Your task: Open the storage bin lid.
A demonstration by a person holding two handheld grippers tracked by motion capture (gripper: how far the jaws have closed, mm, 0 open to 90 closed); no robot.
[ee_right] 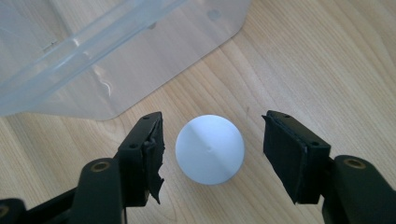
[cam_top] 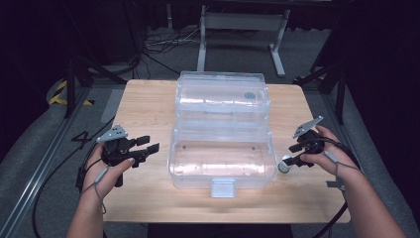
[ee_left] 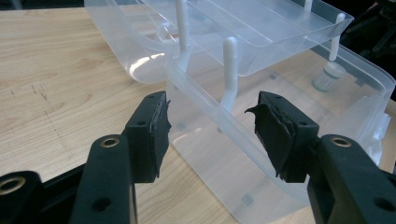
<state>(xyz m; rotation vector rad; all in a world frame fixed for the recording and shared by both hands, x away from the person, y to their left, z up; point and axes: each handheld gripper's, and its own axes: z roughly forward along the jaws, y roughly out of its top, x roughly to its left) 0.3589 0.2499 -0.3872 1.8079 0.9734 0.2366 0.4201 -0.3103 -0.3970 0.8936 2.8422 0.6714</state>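
Your wooden bench (cam_top: 148, 99) stands on grey floor amid dark frames and loose cables, carrying a clear plastic storage box (cam_top: 222, 158) with its lid folded back. Bare wood lies left and right of the box, and its latch nears the front edge. Your right hand-held gripper (ee_right: 212, 149) is released, jaws wide with a white ball (ee_right: 210, 148) between them, untouched, just beside the box's right corner. Your left hand-held gripper (ee_left: 210, 128) is released too, facing the box's left wall.
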